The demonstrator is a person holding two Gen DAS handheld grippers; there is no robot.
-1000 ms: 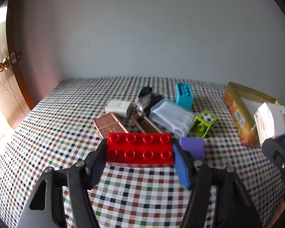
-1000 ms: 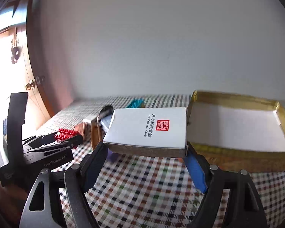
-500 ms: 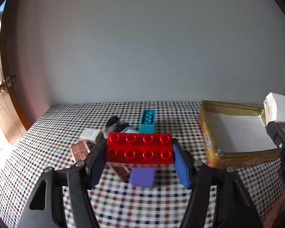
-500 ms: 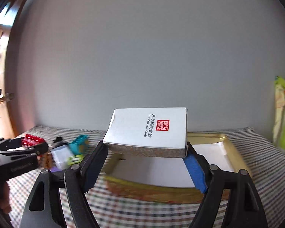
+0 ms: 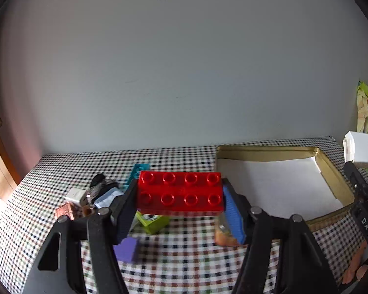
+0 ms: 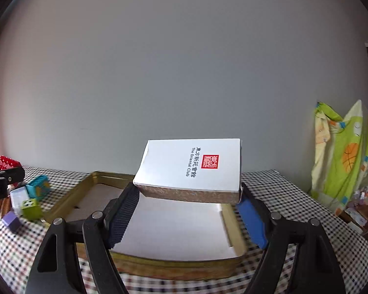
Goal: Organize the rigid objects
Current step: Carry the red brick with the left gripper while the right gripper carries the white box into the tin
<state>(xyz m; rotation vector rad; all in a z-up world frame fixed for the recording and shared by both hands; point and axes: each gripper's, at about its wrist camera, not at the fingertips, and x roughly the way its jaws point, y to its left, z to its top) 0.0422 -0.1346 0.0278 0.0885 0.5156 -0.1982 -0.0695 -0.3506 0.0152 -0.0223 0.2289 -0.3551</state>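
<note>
My left gripper is shut on a red eight-stud brick, held in the air left of the gold tray. My right gripper is shut on a white box with a red seal and holds it above the gold tray, which has a white lining. The white box also shows at the right edge of the left wrist view. The red brick shows at the far left of the right wrist view.
On the checkered cloth left of the tray lie a purple block, a green block, a teal brick, a white cube, a clear packet and copper pieces. Colourful fabric hangs at right.
Both grippers moved right towards the gold tray with their loads. The white box now hangs over the tray's inside. The loose objects slid to the left in both views.
</note>
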